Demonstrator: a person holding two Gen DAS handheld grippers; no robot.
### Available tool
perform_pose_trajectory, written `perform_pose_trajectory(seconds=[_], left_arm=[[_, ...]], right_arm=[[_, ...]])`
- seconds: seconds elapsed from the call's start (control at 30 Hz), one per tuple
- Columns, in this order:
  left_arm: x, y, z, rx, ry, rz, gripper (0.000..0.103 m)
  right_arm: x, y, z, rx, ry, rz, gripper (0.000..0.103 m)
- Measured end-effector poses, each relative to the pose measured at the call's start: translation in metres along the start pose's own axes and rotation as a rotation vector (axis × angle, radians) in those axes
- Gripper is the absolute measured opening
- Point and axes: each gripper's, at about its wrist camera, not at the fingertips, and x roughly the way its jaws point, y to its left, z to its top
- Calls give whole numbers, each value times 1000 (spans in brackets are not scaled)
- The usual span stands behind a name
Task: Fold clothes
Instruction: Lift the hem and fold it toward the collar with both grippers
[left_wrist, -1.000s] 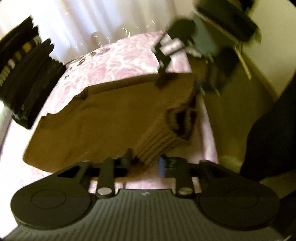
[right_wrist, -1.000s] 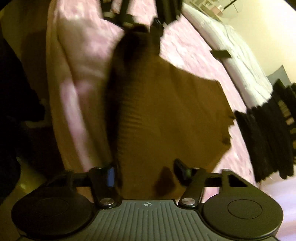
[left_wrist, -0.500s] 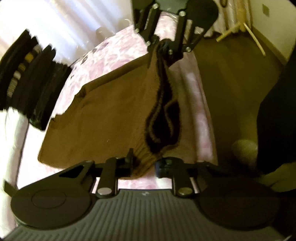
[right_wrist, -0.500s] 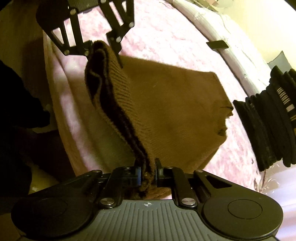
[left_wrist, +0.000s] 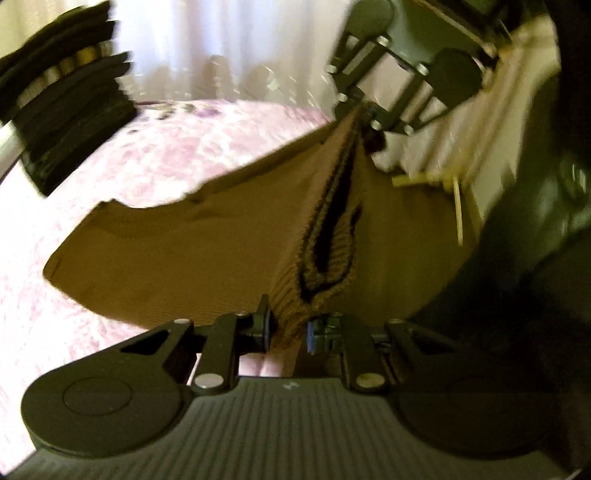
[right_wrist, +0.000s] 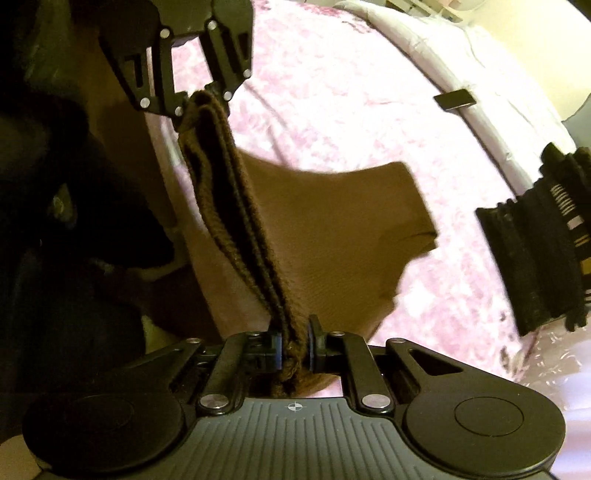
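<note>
the sweater (left_wrist: 207, 258) lay spread on the bed (left_wrist: 184, 147), its ribbed hem (right_wrist: 236, 221) raised and stretched between the left gripper (left_wrist: 288, 332) at one end and the right gripper (right_wrist: 295, 347) at the other, each pinching a corner. a stack of folded clothes (right_wrist: 535, 251) sat on the bed beyond the sweater, apart from it. a small flat object (right_wrist: 454, 100) lay near the bed's far edge.

Facing wrist views, seemingly close, sharing sweater (left_wrist: 192, 258).
</note>
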Motion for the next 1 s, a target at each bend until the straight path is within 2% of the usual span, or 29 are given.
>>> perform_pose_trajectory(seconds=[0.1, 0.2, 0.4, 0.53, 0.63, 0.8, 0.93, 1.0], left_arm=[[-8, 47, 16, -103, -45, 19, 14], [-8, 102, 30, -190, -79, 31, 14], [24, 227, 35, -412, -120, 22, 14], [65, 294, 26, -506, -81, 38, 14], [92, 331, 18, -532, -29, 59, 11], [120, 367, -6, -597, 42, 92, 8], [123, 381, -23, -675, 36, 93, 8], [124, 384, -21, -722, -2, 74, 15]], right_arm=[[-1, -40, 25, -22, -10, -23, 11], [15, -87, 50, -44, -10, -51, 11], [89, -195, 91, -30, 21, -78, 11], [157, -248, 103, -1, 69, -57, 11], [202, -273, 109, 5, 109, -33, 11], [256, -297, 109, 38, 169, 9, 11], [272, -300, 106, 77, 171, 25, 11], [276, -303, 110, 84, 159, 33, 11]])
